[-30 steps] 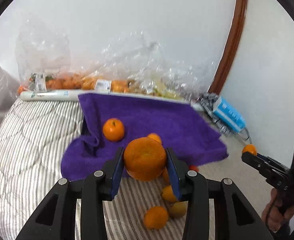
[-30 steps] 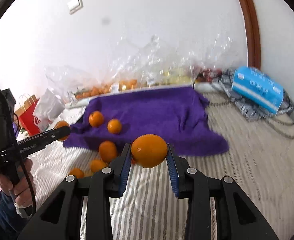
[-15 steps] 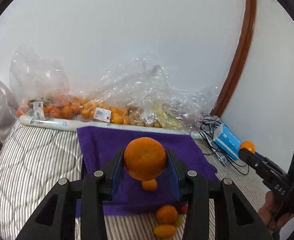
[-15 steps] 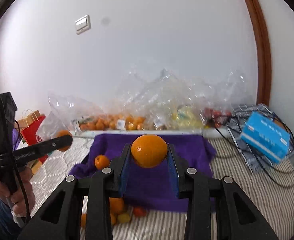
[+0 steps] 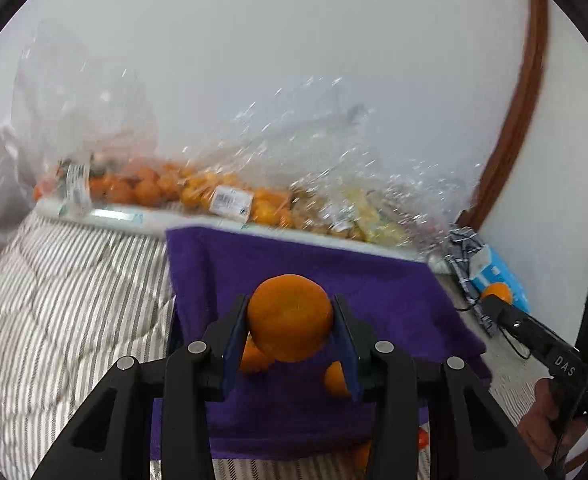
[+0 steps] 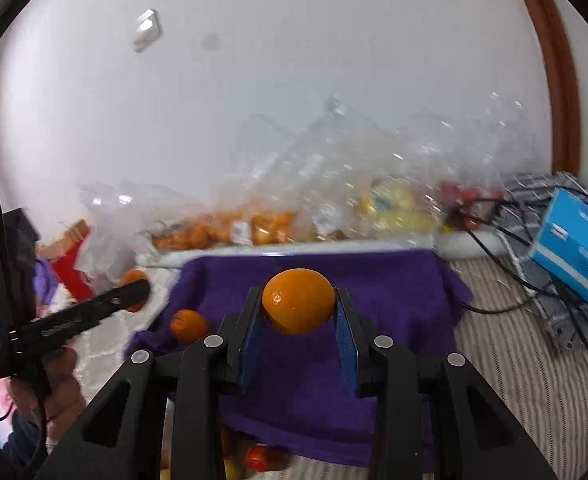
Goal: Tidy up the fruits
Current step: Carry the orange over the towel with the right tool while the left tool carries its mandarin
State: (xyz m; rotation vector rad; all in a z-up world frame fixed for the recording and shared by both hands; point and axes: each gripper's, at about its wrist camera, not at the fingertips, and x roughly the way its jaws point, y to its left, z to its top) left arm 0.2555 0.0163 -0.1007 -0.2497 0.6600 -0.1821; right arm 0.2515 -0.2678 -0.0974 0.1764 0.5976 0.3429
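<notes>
Two grippers, one orange fruit clamped in each, above purple towel on striped bedding.

Left gripper [image 5: 290,334]: pads pressed on mandarin [image 5: 289,317]. Right gripper [image 6: 298,320]: pads pressed on smooth orange [image 6: 298,301]. Purple towel [image 6: 394,292]: loose orange [image 6: 187,326] at its left edge. Clear fruit bags [image 5: 221,196] along the wall.

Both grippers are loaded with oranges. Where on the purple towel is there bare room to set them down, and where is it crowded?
The purple towel is bare across its back and right part, between the bagged fruit along the wall and the blue box. Its left front is crowded: a loose orange lies there, and more fruit sits at the near edge. Cables clutter the right.
</notes>
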